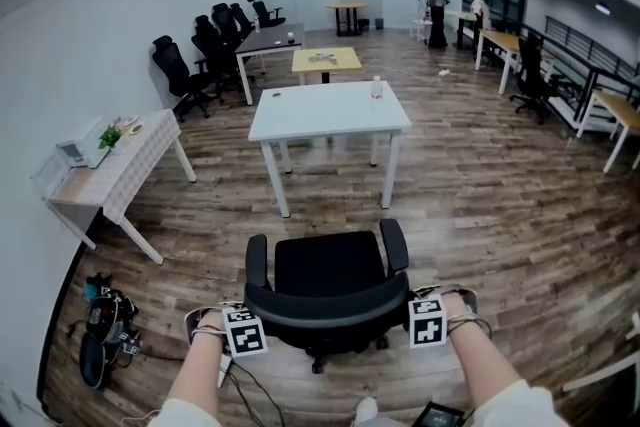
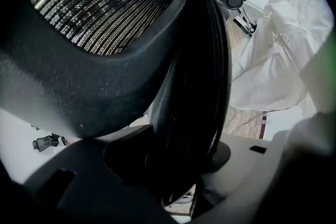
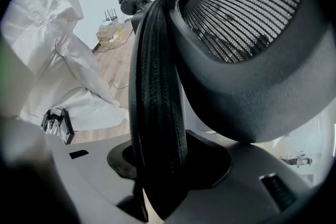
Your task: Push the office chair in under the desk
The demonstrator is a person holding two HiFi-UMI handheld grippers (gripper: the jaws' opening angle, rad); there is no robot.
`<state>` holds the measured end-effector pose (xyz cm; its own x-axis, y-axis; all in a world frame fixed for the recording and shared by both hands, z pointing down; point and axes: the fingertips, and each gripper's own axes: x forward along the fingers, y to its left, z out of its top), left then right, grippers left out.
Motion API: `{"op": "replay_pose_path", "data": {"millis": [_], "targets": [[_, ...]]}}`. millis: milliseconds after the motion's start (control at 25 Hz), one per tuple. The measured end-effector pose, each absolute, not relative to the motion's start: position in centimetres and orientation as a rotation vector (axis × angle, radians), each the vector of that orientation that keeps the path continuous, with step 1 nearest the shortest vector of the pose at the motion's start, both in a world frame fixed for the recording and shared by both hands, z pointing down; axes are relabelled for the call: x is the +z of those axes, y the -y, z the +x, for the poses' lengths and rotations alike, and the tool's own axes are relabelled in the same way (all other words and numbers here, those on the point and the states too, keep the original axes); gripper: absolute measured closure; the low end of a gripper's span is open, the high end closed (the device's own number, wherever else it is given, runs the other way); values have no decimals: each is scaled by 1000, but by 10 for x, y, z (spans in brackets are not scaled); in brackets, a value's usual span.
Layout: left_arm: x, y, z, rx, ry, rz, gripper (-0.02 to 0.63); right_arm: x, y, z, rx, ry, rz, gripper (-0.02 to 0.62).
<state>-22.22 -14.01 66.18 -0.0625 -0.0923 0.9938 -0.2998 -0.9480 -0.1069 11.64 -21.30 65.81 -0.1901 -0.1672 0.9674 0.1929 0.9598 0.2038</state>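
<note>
A black office chair (image 1: 330, 265) stands on the wood floor just in front of me, its seat facing a white desk (image 1: 320, 120) a short way ahead. A gap of floor lies between chair and desk. My left gripper (image 1: 250, 320) is shut on the left end of the backrest's top rim, and my right gripper (image 1: 420, 310) is shut on the right end. In the left gripper view the ribbed backrest edge (image 2: 194, 86) runs down between the grey jaws of the left gripper (image 2: 178, 186). The right gripper view shows the same edge (image 3: 157, 86) clamped in the right gripper (image 3: 157, 186).
A small bottle (image 1: 377, 87) stands on the desk. A cloth-covered side table (image 1: 110, 170) is at the left, with bags (image 1: 100, 330) on the floor near it. A yellow table (image 1: 326, 61), more black chairs (image 1: 185, 75) and people (image 1: 437, 10) are further back.
</note>
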Motion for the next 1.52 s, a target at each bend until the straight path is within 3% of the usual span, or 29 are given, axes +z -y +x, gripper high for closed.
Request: {"op": "replay_pose_path", "data": {"millis": [1520], "targets": [[664, 351, -279, 2184, 380, 2125, 417, 667, 397, 69, -237, 1717, 40, 393]]}}
